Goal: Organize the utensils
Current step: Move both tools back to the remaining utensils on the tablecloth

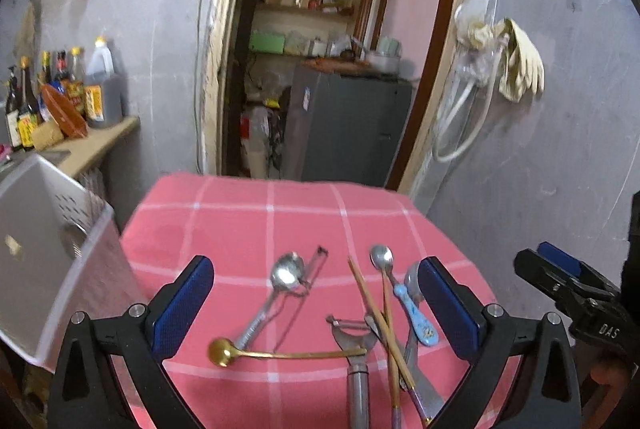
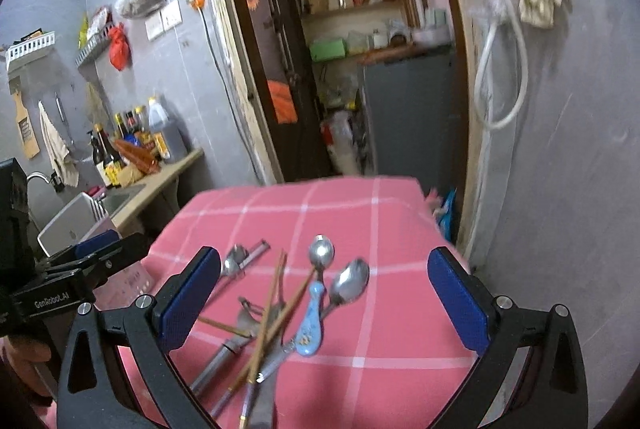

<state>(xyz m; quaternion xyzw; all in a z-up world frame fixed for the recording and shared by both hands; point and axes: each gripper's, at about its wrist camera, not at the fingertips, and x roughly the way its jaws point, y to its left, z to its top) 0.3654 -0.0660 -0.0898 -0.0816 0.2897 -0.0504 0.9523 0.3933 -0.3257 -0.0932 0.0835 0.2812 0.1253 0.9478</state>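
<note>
Loose utensils lie on a pink checked tablecloth [image 1: 240, 229]. In the left wrist view: a gold spoon [image 1: 224, 351], a steel spoon [image 1: 286, 275], a metal peeler [image 1: 356, 341], bamboo chopsticks [image 1: 372, 309] and a blue-handled spoon [image 1: 420, 325]. My left gripper [image 1: 316, 301] is open above them, holding nothing. My right gripper [image 2: 324, 301] is open and empty over the same pile: chopsticks [image 2: 276, 293], blue-handled spoon [image 2: 310, 329], steel spoons [image 2: 352, 285]. Each gripper shows in the other's view, the right one [image 1: 560, 281] at the right edge, the left one [image 2: 92, 257] at the left.
A white perforated basket [image 1: 44, 229] stands left of the table, also seen in the right wrist view [image 2: 76, 221]. A counter with sauce bottles [image 1: 68, 89] is beyond it. An open doorway with a grey cabinet [image 1: 348, 125] lies behind the table. Gloves [image 1: 520, 61] hang on the right wall.
</note>
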